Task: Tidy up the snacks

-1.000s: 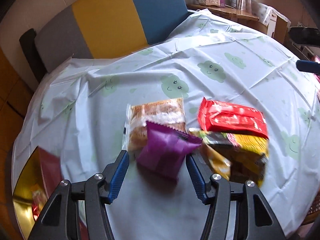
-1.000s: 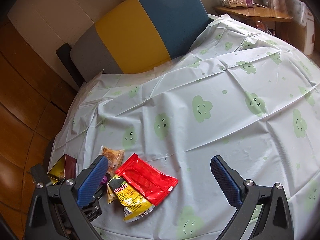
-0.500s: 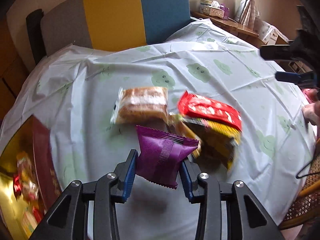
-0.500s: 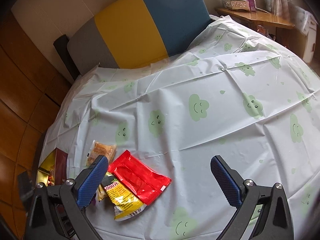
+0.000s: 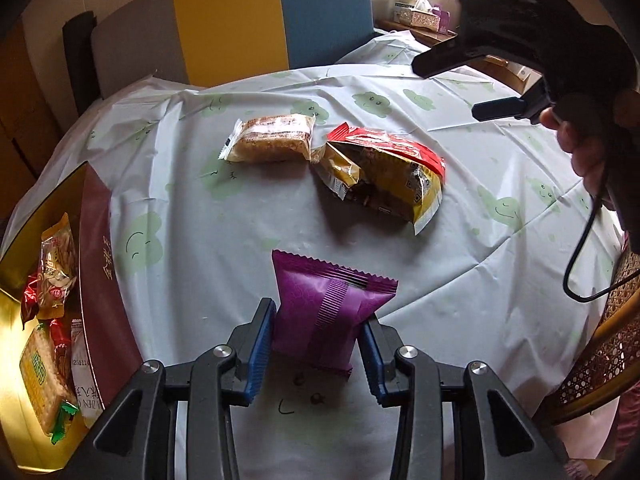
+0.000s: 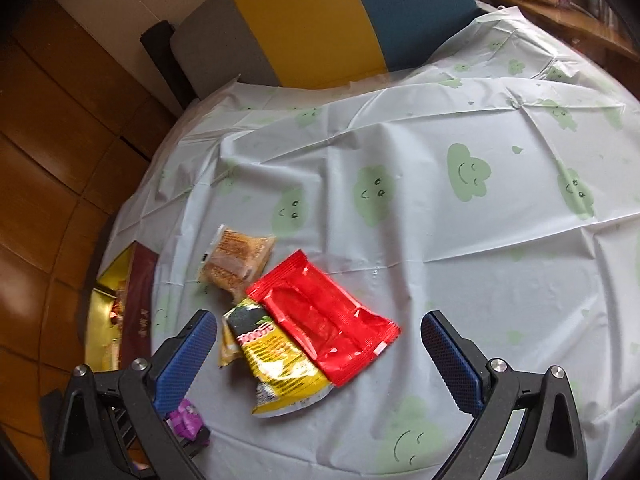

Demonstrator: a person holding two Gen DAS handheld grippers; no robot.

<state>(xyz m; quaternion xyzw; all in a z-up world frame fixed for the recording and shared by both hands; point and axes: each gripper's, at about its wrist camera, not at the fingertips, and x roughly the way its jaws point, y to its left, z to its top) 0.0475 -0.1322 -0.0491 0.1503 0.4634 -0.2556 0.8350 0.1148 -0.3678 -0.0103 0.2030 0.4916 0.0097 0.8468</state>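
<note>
Left tool (image 5: pixel 318 334) pinching purple snack packet (image 5: pixel 326 308), lifted above the tabletop (image 5: pixel 200 216). Right tool (image 6: pixel 320 344) spread, empty, over red packet (image 6: pixel 320 316) and yellow packet (image 6: pixel 276 356); cake bar (image 6: pixel 236 260) beside them. Cloud-print cloth covers the tabletop. Gold box (image 5: pixel 24 248) at left edge holds snacks. Grey-yellow-blue chair back (image 5: pixel 224 20) behind.
</note>
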